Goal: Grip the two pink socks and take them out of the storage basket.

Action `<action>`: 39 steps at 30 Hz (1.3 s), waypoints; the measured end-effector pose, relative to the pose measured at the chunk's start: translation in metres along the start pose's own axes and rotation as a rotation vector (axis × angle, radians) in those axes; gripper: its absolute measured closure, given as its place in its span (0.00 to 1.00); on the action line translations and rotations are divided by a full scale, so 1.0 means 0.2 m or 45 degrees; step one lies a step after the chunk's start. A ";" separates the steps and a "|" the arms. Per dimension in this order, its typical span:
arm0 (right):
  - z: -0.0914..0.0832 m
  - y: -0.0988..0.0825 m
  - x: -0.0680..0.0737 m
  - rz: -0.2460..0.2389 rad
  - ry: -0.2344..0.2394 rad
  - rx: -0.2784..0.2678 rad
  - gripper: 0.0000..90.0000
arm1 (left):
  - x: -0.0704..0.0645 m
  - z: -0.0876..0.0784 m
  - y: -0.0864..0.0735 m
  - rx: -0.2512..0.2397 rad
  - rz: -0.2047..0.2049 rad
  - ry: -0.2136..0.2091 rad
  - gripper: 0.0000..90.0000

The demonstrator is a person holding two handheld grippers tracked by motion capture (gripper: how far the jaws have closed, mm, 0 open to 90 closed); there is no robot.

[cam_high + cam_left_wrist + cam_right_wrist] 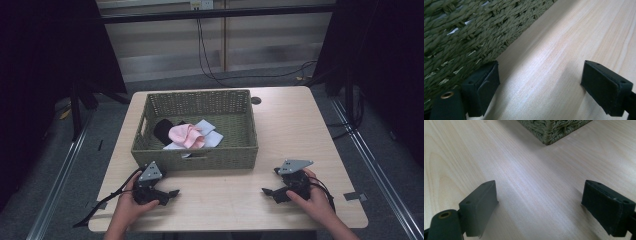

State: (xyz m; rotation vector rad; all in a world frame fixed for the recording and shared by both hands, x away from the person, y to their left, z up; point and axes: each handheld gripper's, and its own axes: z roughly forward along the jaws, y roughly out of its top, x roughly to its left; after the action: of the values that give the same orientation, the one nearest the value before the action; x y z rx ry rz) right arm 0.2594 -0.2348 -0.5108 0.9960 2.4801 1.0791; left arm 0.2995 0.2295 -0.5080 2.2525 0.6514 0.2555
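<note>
A green woven basket (200,159) stands on the light wooden table (295,125). Inside it lie a pink cloth (186,135), a black cloth (162,129) and a white cloth (209,131). My left gripper (172,193) rests on the table just in front of the basket's left front corner, open, with bare wood between its jaws (540,82); the basket wall (461,37) runs close beside its left pad. My right gripper (266,191) rests on the table in front of the basket's right end, open and empty (540,202), with the basket corner (554,130) ahead.
A round cable hole (256,100) sits in the table behind the basket. Cables (210,60) hang at the back. Dark curtains flank the table, and a metal rail (370,160) runs along the floor on the right. Grey tape (354,196) marks the table's right front edge.
</note>
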 end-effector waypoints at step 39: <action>0.00 0.00 0.00 -0.001 0.000 -0.001 0.13 | 0.01 -0.12 0.16 0.114 -0.063 -0.276 0.20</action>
State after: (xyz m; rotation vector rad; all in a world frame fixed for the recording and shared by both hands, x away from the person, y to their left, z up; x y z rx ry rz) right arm 0.2596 -0.2348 -0.5107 0.9945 2.4801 1.0798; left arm 0.3043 0.2277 -0.4688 2.3042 0.6118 -0.0436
